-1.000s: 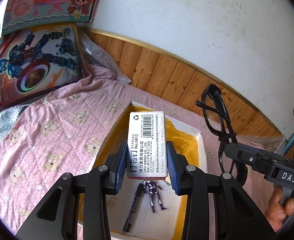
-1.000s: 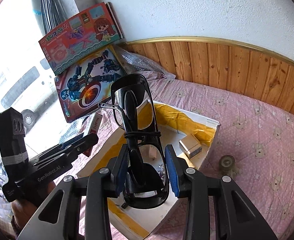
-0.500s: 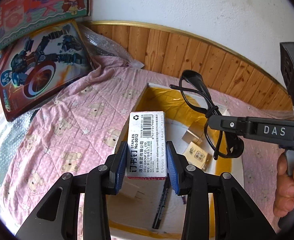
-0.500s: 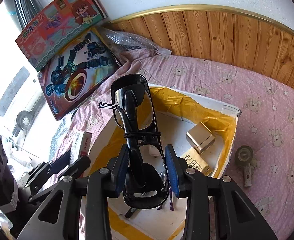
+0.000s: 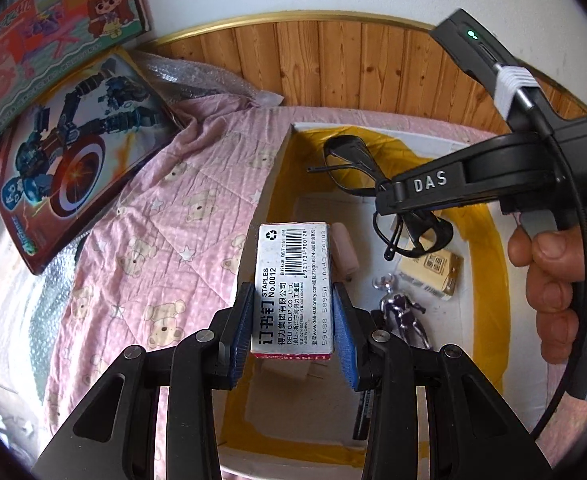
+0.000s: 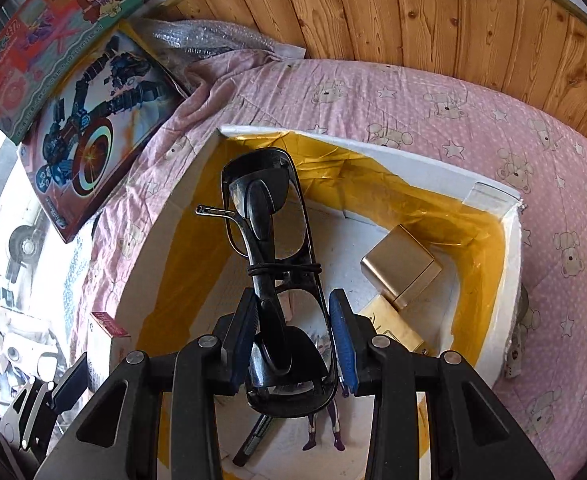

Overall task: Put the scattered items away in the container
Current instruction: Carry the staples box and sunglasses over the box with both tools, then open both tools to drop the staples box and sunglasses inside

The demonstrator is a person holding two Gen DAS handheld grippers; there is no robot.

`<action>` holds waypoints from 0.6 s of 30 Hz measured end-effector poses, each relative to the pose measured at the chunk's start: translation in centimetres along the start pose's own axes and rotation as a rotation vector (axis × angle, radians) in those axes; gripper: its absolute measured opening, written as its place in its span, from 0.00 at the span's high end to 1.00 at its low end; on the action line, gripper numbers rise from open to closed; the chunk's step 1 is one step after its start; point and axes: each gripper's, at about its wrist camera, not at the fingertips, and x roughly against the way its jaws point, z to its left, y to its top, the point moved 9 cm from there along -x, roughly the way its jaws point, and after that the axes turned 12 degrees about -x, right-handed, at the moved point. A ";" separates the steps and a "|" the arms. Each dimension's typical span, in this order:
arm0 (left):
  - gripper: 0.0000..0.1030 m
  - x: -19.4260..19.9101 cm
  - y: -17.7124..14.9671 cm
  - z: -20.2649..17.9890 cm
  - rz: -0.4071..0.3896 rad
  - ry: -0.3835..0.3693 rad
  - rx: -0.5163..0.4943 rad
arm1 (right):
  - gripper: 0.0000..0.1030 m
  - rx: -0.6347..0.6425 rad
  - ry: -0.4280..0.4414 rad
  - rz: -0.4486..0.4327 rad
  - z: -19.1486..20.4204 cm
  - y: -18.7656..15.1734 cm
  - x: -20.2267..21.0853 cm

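Both grippers are gripping cargo over the container (image 6: 509,240): left (image 5: 293,334) staples box (image 5: 291,288), right (image 6: 293,340) glasses (image 6: 269,240); lowering before releasing seems wise.

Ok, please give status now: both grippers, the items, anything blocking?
Left gripper shut on staples box. Right gripper shut on black glasses. Both over container. Nothing blocking.

Open-topped white box (image 6: 509,248) w/ yellow lining on pink bedspread (image 6: 433,92); access from above only. Floor partly taken: gold box (image 6: 401,266) near far right corner, flat tan packet (image 5: 433,268) beside it, silver figure (image 5: 403,316) and black pen (image 6: 255,438) toward near edge. Bare floor along left wall and far left corner. Outside box, bedspread free at far and right edges; toy boxes (image 6: 89,128) block left edge.
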 end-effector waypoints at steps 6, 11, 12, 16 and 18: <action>0.62 -1.6 -1.0 -1.5 0.078 0.000 -0.070 | 0.63 0.067 -0.080 0.003 0.5 0.9 -2.1; 0.54 -1.9 -1.0 0.3 0.089 -0.011 0.039 | 0.63 0.088 -0.106 0.021 0.7 1.6 -3.7; 0.51 -1.9 -1.0 0.7 0.085 -0.022 0.065 | 0.62 0.092 -0.113 0.021 0.7 1.7 -4.0; 0.48 -1.4 -0.6 1.1 0.059 -0.081 0.127 | 0.56 0.073 -0.123 0.005 0.2 2.0 -4.0; 0.46 -1.2 -0.5 1.1 0.049 -0.104 0.146 | 0.54 0.061 -0.115 -0.003 0.1 2.1 -3.6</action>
